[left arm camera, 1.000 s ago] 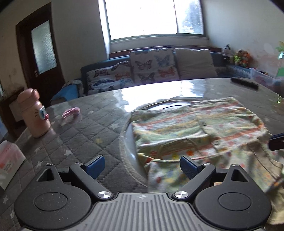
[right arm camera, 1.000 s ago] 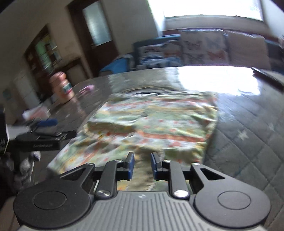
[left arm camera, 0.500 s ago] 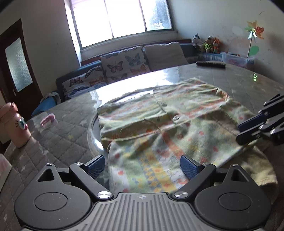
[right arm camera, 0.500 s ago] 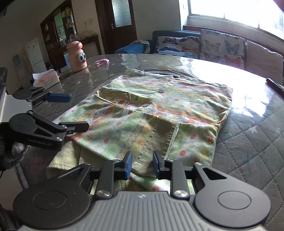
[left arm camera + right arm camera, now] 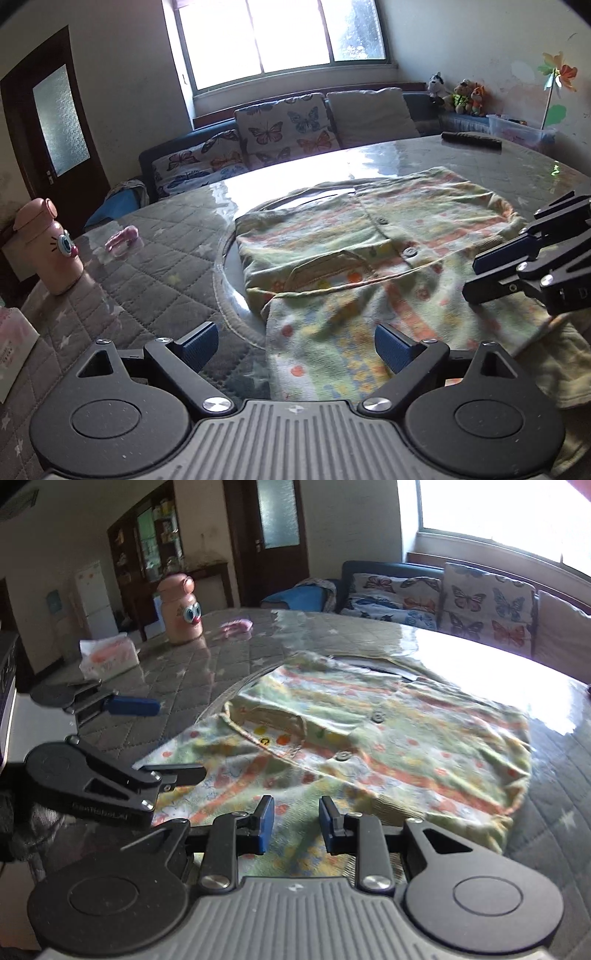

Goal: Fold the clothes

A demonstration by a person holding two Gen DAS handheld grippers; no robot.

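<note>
Garment: soft knit cardigan [image 5: 388, 746], pastel stripes with dots, round buttons, ribbed hem; lies partly folded and rumpled on the middle of the surface
Surface: grey quilted cloth [image 5: 122, 280] with star stitching under a glossy clear cover
Left gripper [image 5: 295, 341]: jaws wide apart, empty, over the garment's near edge
Right gripper [image 5: 295, 823]: narrow gap, jaws opening, no cloth between the pads
Around: pink cartoon bottle [image 5: 181, 609], tissue pack [image 5: 109, 657], remote [image 5: 471, 140]; well apart from the garment
</note>
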